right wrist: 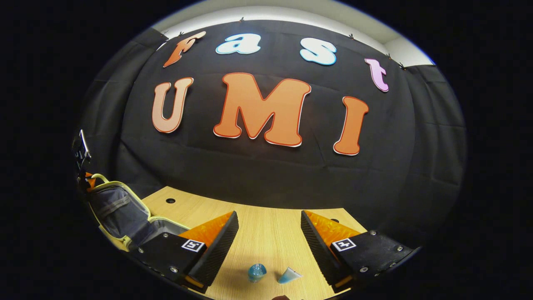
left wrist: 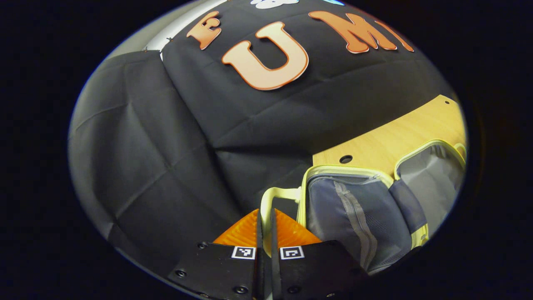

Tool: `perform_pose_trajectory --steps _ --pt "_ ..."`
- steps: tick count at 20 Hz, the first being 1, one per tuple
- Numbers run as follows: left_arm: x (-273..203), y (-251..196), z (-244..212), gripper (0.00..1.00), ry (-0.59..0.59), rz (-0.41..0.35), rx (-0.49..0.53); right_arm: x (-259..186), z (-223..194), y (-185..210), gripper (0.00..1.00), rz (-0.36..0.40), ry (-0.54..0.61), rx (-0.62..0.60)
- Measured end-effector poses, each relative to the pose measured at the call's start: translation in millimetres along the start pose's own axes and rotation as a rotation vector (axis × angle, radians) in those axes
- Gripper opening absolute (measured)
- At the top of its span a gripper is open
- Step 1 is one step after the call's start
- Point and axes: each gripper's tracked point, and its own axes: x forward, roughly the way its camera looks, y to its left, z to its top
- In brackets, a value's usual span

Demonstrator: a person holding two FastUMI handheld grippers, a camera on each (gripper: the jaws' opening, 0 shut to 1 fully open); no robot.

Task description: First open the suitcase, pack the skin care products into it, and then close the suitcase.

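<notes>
Pale-yellow trim, grey fabric lining: suitcase (left wrist: pixel 362 208), lying open on the wooden table (left wrist: pixel 399 137). Raised lid half carries a zipped mesh pocket; second half, with a lighter grey lining, lies beyond it in the left gripper view.

Yellow carry handle (left wrist: pixel 266 204) of the suitcase: a loop projecting from the lid's edge. Left gripper (left wrist: pixel 265 227), with orange-and-black fingers, is closed on this handle, the loop passing through the narrow slit between the two fingers.

Right gripper (right wrist: pixel 268 233): fingers spread wide apart, nothing between them, held above the table (right wrist: pixel 266 225), pointing at the black cloth wall (right wrist: pixel 266 166).

Skin care products, two seen in the right gripper view, both on the bare wood near the bottom edge, between and below the spread fingers:
- blue bottle (right wrist: pixel 257 272) with a rounded top, slightly left of centre
- light-blue tube (right wrist: pixel 289 275), cone-shaped as seen, lying tilted just beside the bottle, apart from it

Suitcase in the right gripper view (right wrist: pixel 120 212): at far left, lid (right wrist: pixel 112 204) raised, well apart from the two products. Left gripper appears at the lid's upper edge (right wrist: pixel 85 177), small and partly cut off.

Table detail: round holes near the far edge (right wrist: pixel 170 200)
</notes>
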Motion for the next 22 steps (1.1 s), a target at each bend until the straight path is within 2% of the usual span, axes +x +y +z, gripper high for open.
perform_pose_trajectory --steps 5,7,8,10,11,12,14,15,16,17,18,21,22 --pt "19.7 -2.9 -50.7 0.07 0.120 0.001 -0.034 4.1 -3.1 -1.3 0.95 -0.001 0.013 0.000" --pt "16.6 -4.7 -59.6 0.07 0.139 0.021 -0.042 5.0 -3.5 -5.7 0.95 -0.006 0.015 0.006" --pt "14.5 1.9 -62.4 0.07 0.148 0.068 -0.032 5.3 -3.9 -8.7 0.95 -0.006 0.015 0.008" --pt "5.7 -3.0 -50.3 0.18 0.125 0.063 -0.033 5.7 -6.2 -15.4 0.95 0.001 0.017 0.008" --pt "-4.2 -6.5 -43.6 0.19 0.114 0.065 -0.029 6.2 -7.5 -20.1 0.95 0.005 0.016 0.004" --pt "-12.2 -11.8 -35.9 0.37 0.099 0.060 -0.021 7.3 -8.2 -25.5 0.95 0.007 0.015 0.000" --pt "-24.0 -26.8 -14.4 0.40 0.073 0.039 -0.012 9.5 -8.9 -35.1 0.95 0.012 0.013 0.009" --pt "-31.0 -35.9 -3.6 0.45 0.051 0.028 -0.017 9.1 -8.5 -39.9 0.96 0.016 0.009 0.017" --pt "-38.9 -49.5 6.6 0.59 0.034 0.006 -0.017 7.9 -8.4 -45.1 0.96 0.019 0.002 0.021" --pt "-48.4 -65.0 19.8 0.66 0.013 -0.023 -0.010 7.3 -9.2 -50.3 0.95 0.021 -0.002 0.017" --pt "-55.3 -80.4 34.9 0.82 -0.017 -0.048 0.001 6.8 -12.3 -55.9 0.95 0.023 0.000 0.010" --pt "-84.3 -129.1 77.9 0.85 -0.105 -0.117 0.038 5.5 -20.7 -70.5 0.95 0.047 0.008 0.007" --pt "-95.6 -144.6 87.5 0.94 -0.127 -0.138 0.047 4.2 -24.2 -76.1 0.96 0.057 0.011 0.007"
